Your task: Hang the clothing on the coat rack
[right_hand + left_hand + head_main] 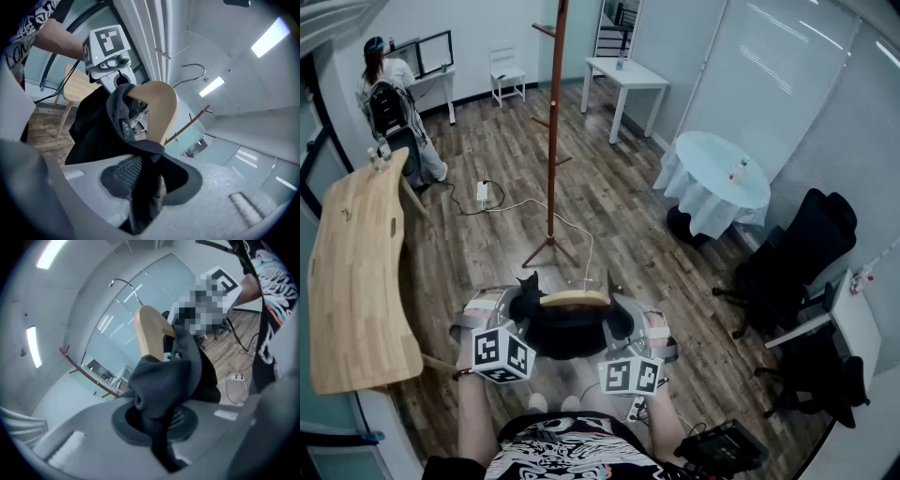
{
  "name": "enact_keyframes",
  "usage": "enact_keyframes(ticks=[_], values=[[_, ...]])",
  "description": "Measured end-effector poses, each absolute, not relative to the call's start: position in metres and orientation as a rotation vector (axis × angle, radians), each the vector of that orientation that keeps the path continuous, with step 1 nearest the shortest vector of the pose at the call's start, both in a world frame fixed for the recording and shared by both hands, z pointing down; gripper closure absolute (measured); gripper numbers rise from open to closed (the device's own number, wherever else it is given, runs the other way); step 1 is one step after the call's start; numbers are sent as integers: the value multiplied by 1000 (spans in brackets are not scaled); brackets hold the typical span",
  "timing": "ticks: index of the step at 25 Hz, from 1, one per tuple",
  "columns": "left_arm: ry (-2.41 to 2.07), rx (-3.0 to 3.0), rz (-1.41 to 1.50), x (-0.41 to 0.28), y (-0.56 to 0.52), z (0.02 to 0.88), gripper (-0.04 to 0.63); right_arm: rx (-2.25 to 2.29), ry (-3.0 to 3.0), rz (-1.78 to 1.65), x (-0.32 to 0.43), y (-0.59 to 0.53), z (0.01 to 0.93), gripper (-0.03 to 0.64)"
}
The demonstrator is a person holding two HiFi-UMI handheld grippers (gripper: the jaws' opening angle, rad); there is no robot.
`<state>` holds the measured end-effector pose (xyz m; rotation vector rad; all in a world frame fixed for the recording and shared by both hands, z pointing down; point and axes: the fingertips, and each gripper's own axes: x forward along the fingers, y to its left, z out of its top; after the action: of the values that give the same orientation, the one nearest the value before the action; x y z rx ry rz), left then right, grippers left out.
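Apparently dark garment (567,334) on wooden hanger (575,299)

From my seat, the coat rack (551,131) runs off the top edge of the head view, so its top is cut off. The dark garment (567,328) swallows most of the wooden hanger (575,299). Only a pale strip of its top shows there, and both sets of jaws sit under the cloth. On the left gripper (157,427), bunched fabric covers the pads. On the right gripper (140,187), a fold fills the gap, and I can't tell whether the hanger's end lies inside it. Masking blots out the middle of the left gripper view. The small items on the round table (712,155) are too tiny to name.
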<state>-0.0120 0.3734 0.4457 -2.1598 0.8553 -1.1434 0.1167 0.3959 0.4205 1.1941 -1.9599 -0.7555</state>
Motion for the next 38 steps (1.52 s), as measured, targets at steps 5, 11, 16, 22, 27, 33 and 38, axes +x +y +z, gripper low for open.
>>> enact_keyframes(ticks=[5,11,16,22,27,33,38], values=[[887,-2181,-1133,-4,375,440,598,1194,-1954,-757,122,395,422,506],[885,-2189,-1128,6,378,443,598,1191,-1945,-757,132,398,425,506],[887,-2193,-1129,11,376,442,598,1197,-1934,-773,137,395,423,503],[890,-2182,-1125,9,372,439,598,1205,-1943,-783,134,391,421,503],[899,-2180,-1114,10,361,436,598,1212,-1938,-801,136,380,417,503],[907,-2189,-1114,12,336,437,598,1196,-1936,-797,138,355,417,503],[903,-2207,-1109,10,302,445,598,1189,-1935,-789,135,321,423,503]])
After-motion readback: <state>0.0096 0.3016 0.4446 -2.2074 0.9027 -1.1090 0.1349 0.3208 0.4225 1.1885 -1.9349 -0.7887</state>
